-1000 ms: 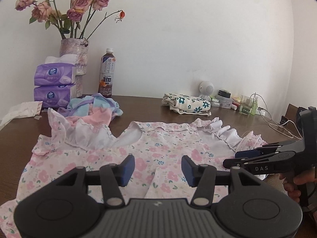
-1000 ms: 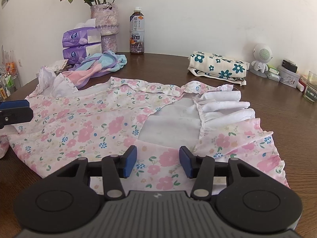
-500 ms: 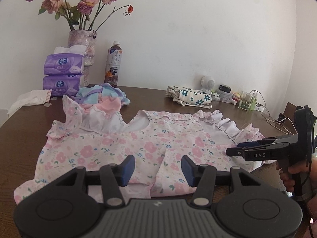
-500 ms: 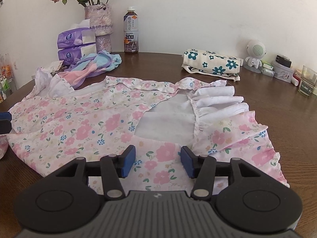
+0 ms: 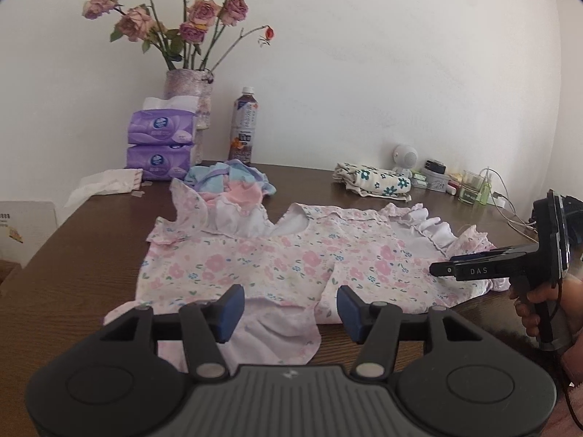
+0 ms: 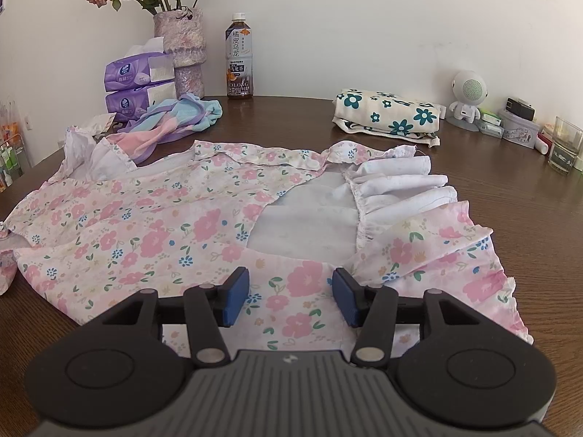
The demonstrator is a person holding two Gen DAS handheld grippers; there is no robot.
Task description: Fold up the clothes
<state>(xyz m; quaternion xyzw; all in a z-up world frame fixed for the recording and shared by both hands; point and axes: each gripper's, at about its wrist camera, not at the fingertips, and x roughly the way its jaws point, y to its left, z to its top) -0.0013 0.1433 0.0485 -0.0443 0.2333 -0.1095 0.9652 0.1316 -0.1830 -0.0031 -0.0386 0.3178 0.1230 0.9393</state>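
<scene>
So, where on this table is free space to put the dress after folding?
Bare table lies between the tea bottle and the folded teal-flower cloth, behind the pink floral dress. Another strip runs along the dress's right edge. The back-left corner with the tissue packs and the far right with small items are crowded.
</scene>
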